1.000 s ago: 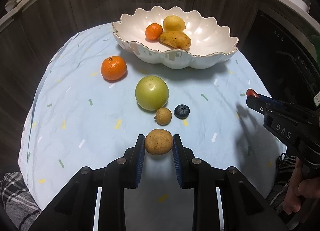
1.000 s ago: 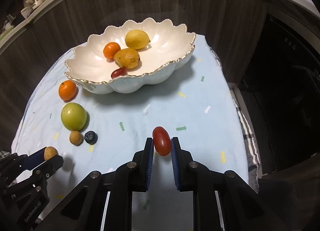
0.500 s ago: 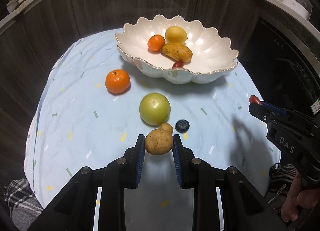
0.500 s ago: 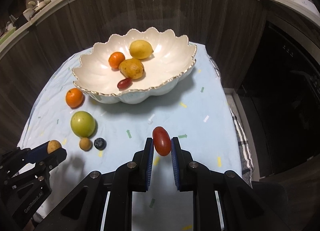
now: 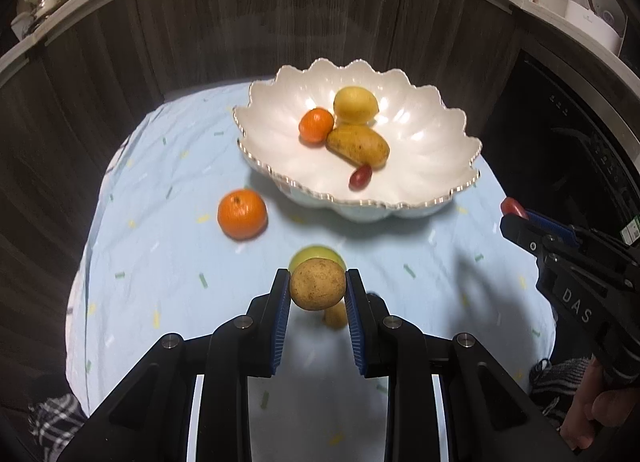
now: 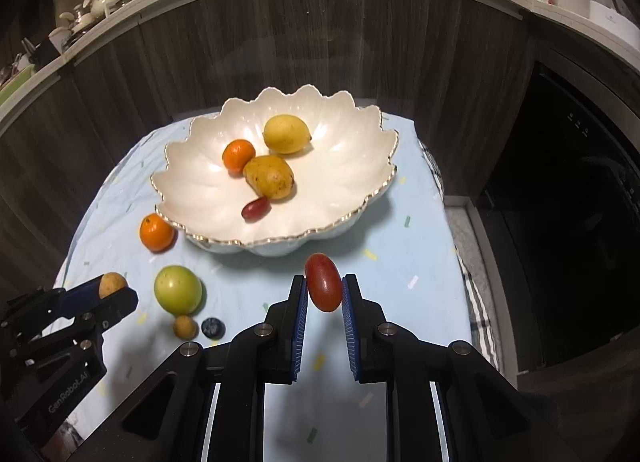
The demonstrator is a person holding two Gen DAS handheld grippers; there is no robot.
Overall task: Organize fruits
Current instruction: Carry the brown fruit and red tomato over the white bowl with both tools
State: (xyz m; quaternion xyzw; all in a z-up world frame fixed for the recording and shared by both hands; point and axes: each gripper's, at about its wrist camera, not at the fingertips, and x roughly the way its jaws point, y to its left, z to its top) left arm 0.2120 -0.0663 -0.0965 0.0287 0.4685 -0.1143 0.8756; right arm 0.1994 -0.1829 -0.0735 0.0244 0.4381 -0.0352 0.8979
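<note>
Jaws of left gripper (image 5: pixel 318 289) clamp a brown longan (image 5: pixel 317 283); right gripper (image 6: pixel 324 289) clamps a red grape tomato (image 6: pixel 323 281).

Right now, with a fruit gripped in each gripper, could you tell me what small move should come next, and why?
Probably carry both forward over the white bowl. The left gripper pinches a brown fruit, the right gripper a red fruit; both hang above the cloth, short of the bowl's near rim.
</note>
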